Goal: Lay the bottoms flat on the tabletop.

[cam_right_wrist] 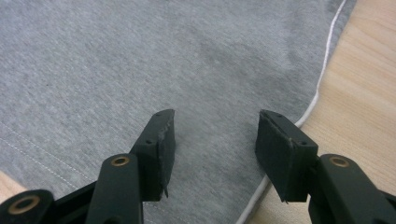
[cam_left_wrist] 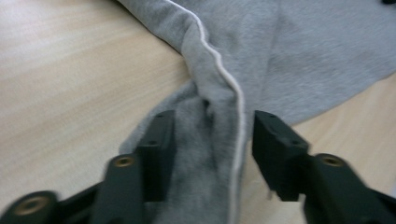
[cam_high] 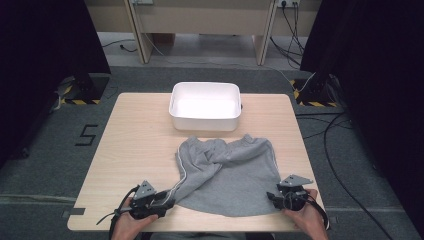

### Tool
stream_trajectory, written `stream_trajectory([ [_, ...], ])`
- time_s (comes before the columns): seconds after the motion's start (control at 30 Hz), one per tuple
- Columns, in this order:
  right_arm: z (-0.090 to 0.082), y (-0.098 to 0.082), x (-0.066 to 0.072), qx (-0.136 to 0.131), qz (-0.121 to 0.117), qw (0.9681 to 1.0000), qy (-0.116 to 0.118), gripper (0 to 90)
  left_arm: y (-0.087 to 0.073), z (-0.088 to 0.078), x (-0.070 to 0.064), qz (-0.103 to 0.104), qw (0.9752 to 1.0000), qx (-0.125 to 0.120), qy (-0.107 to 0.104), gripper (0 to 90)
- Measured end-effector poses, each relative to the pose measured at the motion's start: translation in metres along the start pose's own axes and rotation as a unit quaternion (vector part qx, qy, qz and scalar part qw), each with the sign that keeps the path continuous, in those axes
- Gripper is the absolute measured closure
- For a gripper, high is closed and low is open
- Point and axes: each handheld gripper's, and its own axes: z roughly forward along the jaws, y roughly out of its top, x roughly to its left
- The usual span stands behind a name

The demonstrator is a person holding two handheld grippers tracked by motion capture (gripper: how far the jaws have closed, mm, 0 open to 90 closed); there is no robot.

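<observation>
My right gripper point(cam_right_wrist: 212, 140): black jaws apart, pads off cloth. Grey shorts point(cam_right_wrist: 140, 60) spread flat beneath and between jaws. White piping point(cam_right_wrist: 322, 70) runs along cloth edge at right (just beyond right jaw). Pale wooden table point(cam_right_wrist: 369, 79) bare at right; stitched hem point(cam_right_wrist: 37, 158) near left.

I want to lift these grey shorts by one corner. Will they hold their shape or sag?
The shorts will probably sag: the cloth already lies bunched and folded near the left gripper. They look soft and light, so a push would likely wrinkle them on the table rather than slide them whole.
</observation>
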Motion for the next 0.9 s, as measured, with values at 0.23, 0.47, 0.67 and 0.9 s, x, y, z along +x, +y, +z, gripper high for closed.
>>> stream_trajectory([
  [0.23,-0.01,-0.006,-0.007,0.016,-0.001,0.9998,-0.013,49.4,-0.002,-0.022,0.014,-0.047,0.9964,-0.033,-0.062,84.4],
  [0.47,-0.026,-0.021,-0.021,0.03,0.009,0.9988,-0.036,49.5,-0.024,-0.035,0.025,-0.079,0.9932,-0.01,-0.085,83.5],
  [0.67,-0.029,-0.015,-0.019,0.052,-0.002,0.998,-0.034,45.2,-0.016,-0.036,0.023,-0.06,0.9979,-0.012,-0.022,58.2],
  [0.9,-0.024,0.022,-0.005,-0.033,-0.034,0.9988,-0.012,43.4,0.032,-0.001,0.016,-0.028,0.9989,-0.031,-0.023,51.0],
])
